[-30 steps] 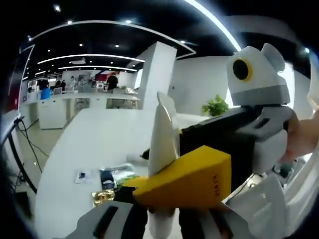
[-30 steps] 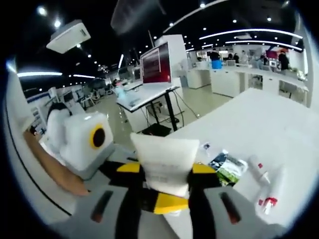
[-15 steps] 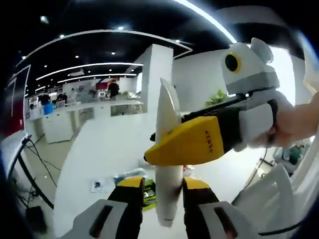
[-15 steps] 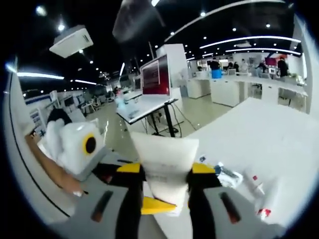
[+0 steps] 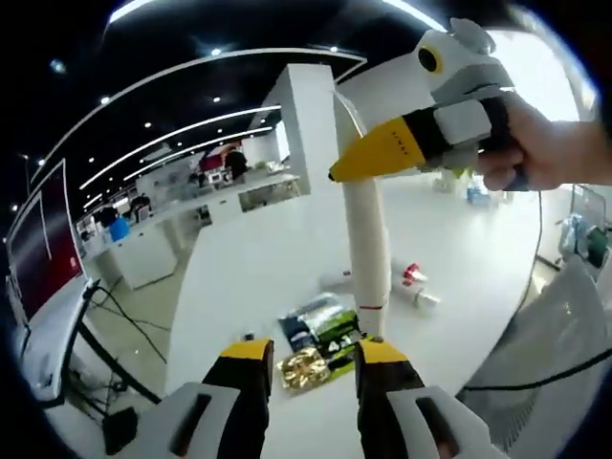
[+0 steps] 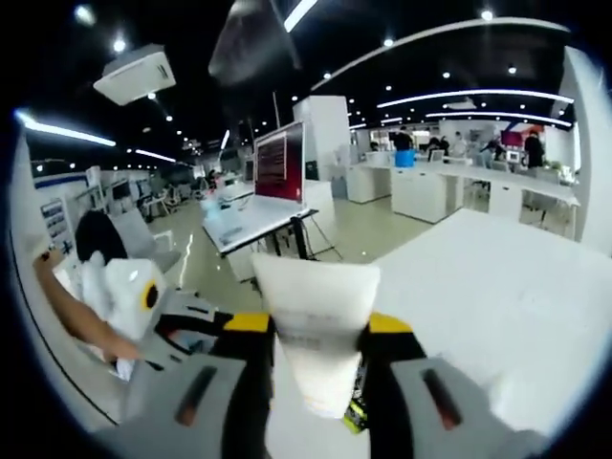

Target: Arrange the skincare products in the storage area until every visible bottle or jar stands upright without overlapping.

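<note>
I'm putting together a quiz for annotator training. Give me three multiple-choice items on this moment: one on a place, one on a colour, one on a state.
1. Where do the foil packets lie?
A. on the white table
B. on the floor
C. on a chair

2. What colour are the jaw tips of the left hand-held gripper?
A. red
B. yellow
C. green

3. In what state is the right hand-held gripper?
A. open and empty
B. shut on the white tube
C. shut on a packet

Answers:
1 A, the packets rest on the tabletop just beyond the left jaws.
2 B, both tips at the bottom of the left gripper view are yellow.
3 B, the tube sits clamped between its jaws in the right gripper view.
</note>
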A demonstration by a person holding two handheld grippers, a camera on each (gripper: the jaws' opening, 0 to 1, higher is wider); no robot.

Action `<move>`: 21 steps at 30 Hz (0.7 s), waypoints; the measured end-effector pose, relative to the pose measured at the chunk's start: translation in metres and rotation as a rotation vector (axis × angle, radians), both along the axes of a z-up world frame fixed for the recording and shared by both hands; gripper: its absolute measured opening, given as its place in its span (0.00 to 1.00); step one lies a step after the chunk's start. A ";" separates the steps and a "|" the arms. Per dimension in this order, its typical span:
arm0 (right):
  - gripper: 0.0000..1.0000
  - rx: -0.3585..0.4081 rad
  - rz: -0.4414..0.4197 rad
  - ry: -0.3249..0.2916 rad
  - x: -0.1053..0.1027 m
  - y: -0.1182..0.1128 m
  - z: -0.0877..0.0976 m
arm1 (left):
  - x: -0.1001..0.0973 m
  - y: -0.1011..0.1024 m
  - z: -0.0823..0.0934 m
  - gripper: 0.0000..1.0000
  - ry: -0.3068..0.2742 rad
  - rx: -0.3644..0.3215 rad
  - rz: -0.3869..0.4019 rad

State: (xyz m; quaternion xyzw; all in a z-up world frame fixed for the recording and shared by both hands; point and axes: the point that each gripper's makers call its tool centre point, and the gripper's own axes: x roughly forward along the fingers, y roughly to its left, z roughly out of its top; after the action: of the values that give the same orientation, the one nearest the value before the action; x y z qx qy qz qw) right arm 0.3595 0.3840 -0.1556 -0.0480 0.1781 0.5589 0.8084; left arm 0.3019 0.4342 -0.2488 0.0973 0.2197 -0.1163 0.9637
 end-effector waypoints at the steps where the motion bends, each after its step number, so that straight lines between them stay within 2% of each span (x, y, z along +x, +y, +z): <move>1: 0.34 -0.001 -0.010 -0.002 0.006 -0.001 0.001 | 0.000 0.000 0.000 0.35 0.002 0.003 -0.001; 4: 0.34 -0.006 -0.028 -0.011 0.016 -0.004 0.001 | 0.003 0.007 0.000 0.35 -0.004 0.063 0.004; 8: 0.34 0.001 -0.053 -0.007 0.033 -0.006 0.004 | 0.005 0.020 -0.017 0.35 0.069 0.052 0.041; 9: 0.34 0.000 -0.060 -0.007 0.038 -0.006 0.004 | 0.005 0.021 -0.023 0.35 0.091 0.071 0.041; 11: 0.34 -0.003 -0.068 -0.009 0.043 -0.006 0.004 | 0.006 0.021 -0.026 0.33 0.092 0.106 0.032; 12: 0.34 -0.002 -0.080 -0.009 0.050 -0.007 0.004 | 0.006 0.025 -0.033 0.33 0.124 0.167 0.020; 16: 0.35 0.002 -0.107 0.003 0.066 -0.008 0.003 | 0.007 0.022 -0.035 0.33 0.110 0.185 -0.002; 19: 0.35 0.001 -0.131 0.014 0.082 -0.009 0.001 | 0.008 0.016 -0.030 0.33 0.070 0.243 -0.089; 21: 0.35 0.001 -0.145 0.016 0.092 -0.009 -0.001 | 0.005 0.023 -0.032 0.33 0.084 0.220 -0.064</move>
State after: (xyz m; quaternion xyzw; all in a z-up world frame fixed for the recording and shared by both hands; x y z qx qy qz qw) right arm 0.4512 0.3747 -0.1562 -0.0301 0.1871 0.4996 0.8453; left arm 0.3071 0.4575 -0.2811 0.2043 0.2681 -0.1262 0.9330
